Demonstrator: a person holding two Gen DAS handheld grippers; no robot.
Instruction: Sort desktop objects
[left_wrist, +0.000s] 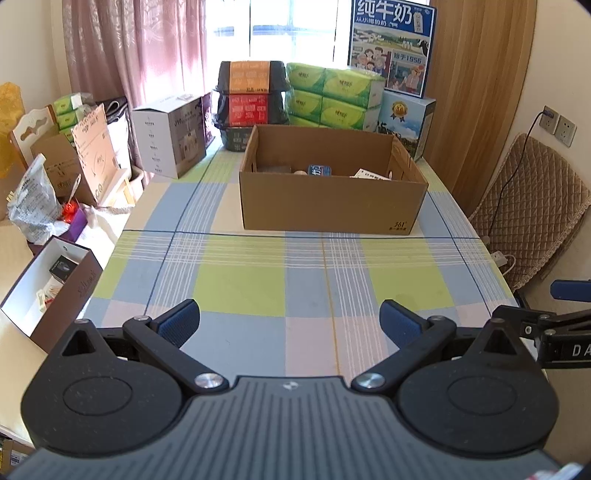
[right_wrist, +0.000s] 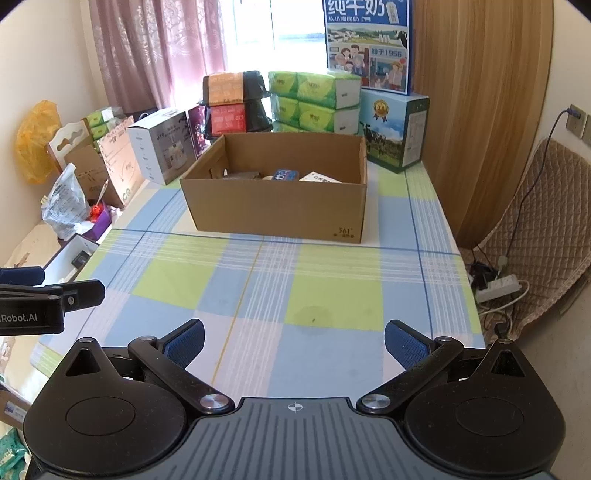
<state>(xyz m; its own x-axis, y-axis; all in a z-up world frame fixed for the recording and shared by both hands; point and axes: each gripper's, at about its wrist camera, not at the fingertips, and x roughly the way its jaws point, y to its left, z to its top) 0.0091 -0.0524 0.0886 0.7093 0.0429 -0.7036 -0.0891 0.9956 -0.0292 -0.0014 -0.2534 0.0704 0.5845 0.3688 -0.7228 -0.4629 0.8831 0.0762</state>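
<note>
Plainly both tongs, the left gripper (left_wrist: 290, 323) and right gripper (right_wrist: 293, 341), hang side by side with jaws spread wide and nothing between them, low over the bare checked tablecloth (left_wrist: 236, 284). Straight ahead, well apart, the cardboard box (left_wrist: 328, 201) already holds small items, probably the sorted objects. Nothing blocks the way; tissue packs (left_wrist: 332, 96) stand behind it.

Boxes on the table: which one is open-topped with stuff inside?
The brown cardboard box mid-table, nearest both tongs. Its top is open, with small items inside. The white box and milk cartons behind are closed.
</note>
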